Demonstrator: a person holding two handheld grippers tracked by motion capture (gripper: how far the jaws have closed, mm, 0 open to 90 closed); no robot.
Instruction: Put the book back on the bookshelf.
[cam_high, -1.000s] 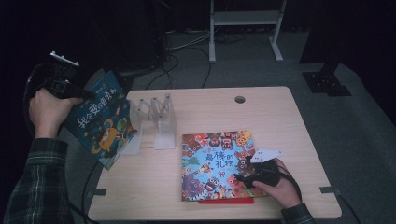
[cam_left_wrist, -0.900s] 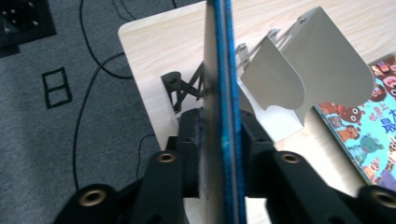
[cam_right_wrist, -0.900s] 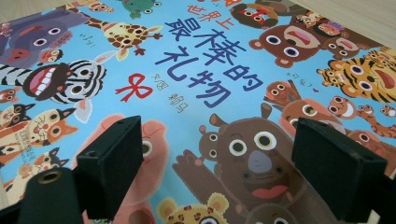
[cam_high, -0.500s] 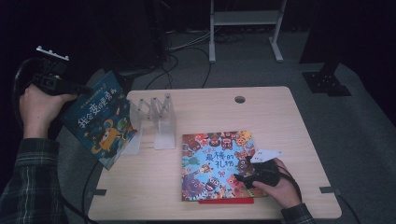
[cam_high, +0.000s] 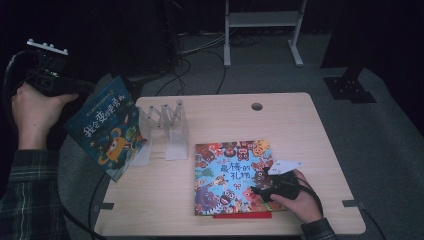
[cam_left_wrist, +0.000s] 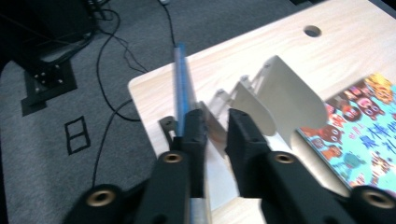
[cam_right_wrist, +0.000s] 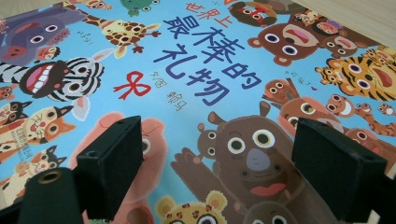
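My left gripper (cam_high: 82, 87) is clamped on the edge of the blue book (cam_high: 107, 130), which hangs beside the clear rack (cam_high: 167, 127) ahead; I should keep it upright and aim for a slot; my right gripper (cam_high: 265, 190), jaws apart, rests on the flat book (cam_high: 230, 175).

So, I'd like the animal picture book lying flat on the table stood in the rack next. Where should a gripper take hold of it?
Probably at its near edge. The picture book lies flat on the table, so its cover offers no grip. Its near edge seems to rest on something red, perhaps raising it a little. Come in low from the person's side, one jaw under, one over. The right gripper hovers open above the cover.
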